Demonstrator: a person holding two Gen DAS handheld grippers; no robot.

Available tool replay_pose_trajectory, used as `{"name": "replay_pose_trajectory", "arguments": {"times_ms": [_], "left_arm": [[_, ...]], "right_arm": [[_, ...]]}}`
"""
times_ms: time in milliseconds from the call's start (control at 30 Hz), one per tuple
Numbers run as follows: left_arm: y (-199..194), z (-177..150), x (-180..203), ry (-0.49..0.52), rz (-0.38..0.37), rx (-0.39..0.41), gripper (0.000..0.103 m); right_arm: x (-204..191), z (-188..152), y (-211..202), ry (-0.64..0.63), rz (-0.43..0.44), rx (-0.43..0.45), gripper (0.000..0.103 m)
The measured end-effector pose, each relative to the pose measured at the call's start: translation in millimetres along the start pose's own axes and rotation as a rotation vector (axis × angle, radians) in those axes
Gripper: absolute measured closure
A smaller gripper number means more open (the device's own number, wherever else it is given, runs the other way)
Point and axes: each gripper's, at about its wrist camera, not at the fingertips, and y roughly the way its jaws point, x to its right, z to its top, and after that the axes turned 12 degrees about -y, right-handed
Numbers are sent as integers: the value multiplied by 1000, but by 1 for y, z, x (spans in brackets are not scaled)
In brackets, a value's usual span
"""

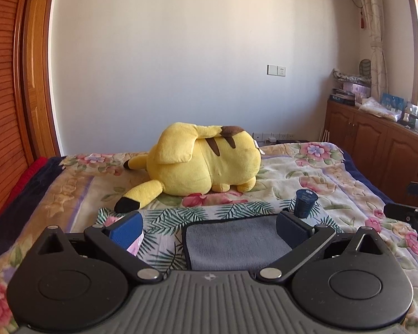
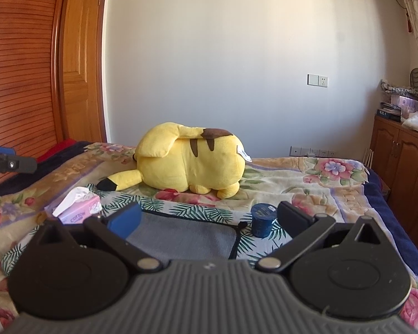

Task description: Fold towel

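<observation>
A grey towel (image 1: 234,243) with dark edging lies flat on a leaf-print cloth (image 1: 181,214) on the bed. It also shows in the right wrist view (image 2: 181,236). My left gripper (image 1: 209,226) is open and empty, hovering just above the towel's near part, its fingers spanning the towel's left side. My right gripper (image 2: 209,221) is open and empty over the towel's right edge. The right gripper shows at the right edge of the left wrist view (image 1: 409,214).
A yellow plush toy (image 1: 200,161) lies behind the towel. A small dark blue cup (image 2: 262,220) stands right of the towel. A pink tissue box (image 2: 78,208) sits at its left. The floral bedspread (image 1: 334,172), a wooden wardrobe (image 2: 19,69) and cabinets (image 1: 376,144) surround them.
</observation>
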Motion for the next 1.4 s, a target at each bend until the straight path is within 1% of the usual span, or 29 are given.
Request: {"name": "replay_pose_trajectory", "arguments": {"times_ms": [267,600,900,1167,1400], "left_arm": [[-24,-21,-5,-21,7,-27,16],[-49,-35,-3,-11,5,-26,16],[-59,-57,-4,-19,9,-46,16],[-62,-78,-4,-45,-12,-80,16],[-69,-97,-2,-42,-13,-89,16]], "right_arm": [[-8,-3,-23,8,-2,3,0],[-19,-18,-48,21,-15,-14,0],[-31,-31,-61,14,-10,-34,0],[-38,-45,-72,19,-12,-52,0],[-45,-53,-83,24,-15,-48,0]]}}
